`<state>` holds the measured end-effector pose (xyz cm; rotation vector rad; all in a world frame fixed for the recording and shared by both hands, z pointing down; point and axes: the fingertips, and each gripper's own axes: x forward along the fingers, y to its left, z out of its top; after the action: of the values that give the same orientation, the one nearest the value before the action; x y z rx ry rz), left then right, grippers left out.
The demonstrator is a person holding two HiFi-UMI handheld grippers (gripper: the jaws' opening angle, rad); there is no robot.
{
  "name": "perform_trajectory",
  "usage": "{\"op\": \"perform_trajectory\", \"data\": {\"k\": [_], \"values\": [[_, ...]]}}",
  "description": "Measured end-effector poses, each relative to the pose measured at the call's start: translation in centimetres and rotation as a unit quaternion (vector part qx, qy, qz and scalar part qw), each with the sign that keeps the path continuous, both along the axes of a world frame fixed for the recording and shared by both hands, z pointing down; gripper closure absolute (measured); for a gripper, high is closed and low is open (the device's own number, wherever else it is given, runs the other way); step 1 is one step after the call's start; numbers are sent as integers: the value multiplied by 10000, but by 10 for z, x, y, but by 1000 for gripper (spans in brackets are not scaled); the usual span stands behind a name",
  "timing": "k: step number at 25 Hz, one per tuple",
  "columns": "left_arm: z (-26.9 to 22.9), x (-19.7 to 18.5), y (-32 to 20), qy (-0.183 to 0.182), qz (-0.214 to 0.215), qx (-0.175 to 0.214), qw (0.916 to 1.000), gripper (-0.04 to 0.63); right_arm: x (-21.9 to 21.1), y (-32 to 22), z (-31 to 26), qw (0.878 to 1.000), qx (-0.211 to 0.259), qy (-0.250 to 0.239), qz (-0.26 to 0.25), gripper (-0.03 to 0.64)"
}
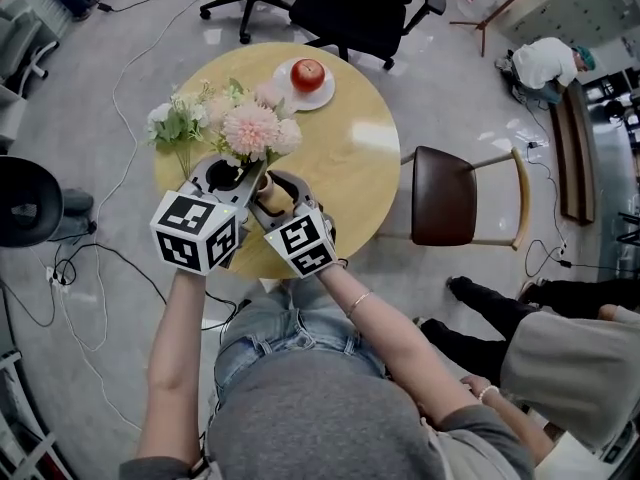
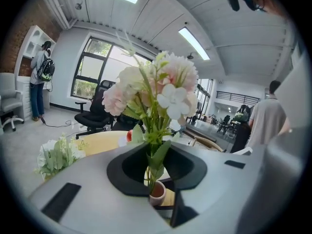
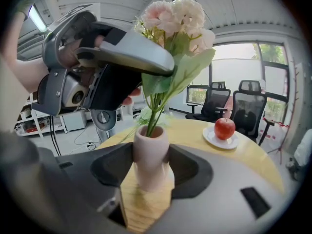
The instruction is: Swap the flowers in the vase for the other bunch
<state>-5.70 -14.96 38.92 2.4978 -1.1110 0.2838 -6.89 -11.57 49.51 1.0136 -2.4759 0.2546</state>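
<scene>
Tabletop (image 1: 350, 168) – right gripper (image 3: 151, 172) pinches vase (image 3: 151, 147); left gripper (image 2: 157, 173), seen in its own view, gapes round stems (image 2: 151, 130)

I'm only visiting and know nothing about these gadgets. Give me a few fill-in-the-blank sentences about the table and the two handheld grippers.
1. The right gripper is shut on the ___.
2. The apple sits on a white ___.
3. Of the pink flowers, the left gripper stands open around only the ___.
4. The white bunch lies on the ___.
Missing words: vase; plate; stems; table.
</scene>
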Motion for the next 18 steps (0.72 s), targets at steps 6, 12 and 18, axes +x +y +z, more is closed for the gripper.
{"op": "perform_trajectory", "data": {"k": [6, 12, 18], "values": [[8, 0, 4, -79, -8, -105, 9999, 503, 1, -3, 0, 10000, 2, -2, 33, 379], [16, 1, 11, -213, 28, -194, 9996, 486, 2, -2, 0, 10000, 8, 0, 62, 379], [16, -3, 11, -195, 25, -225, 9996, 445, 1, -5, -1, 9999, -6, -6, 109, 379]]}}
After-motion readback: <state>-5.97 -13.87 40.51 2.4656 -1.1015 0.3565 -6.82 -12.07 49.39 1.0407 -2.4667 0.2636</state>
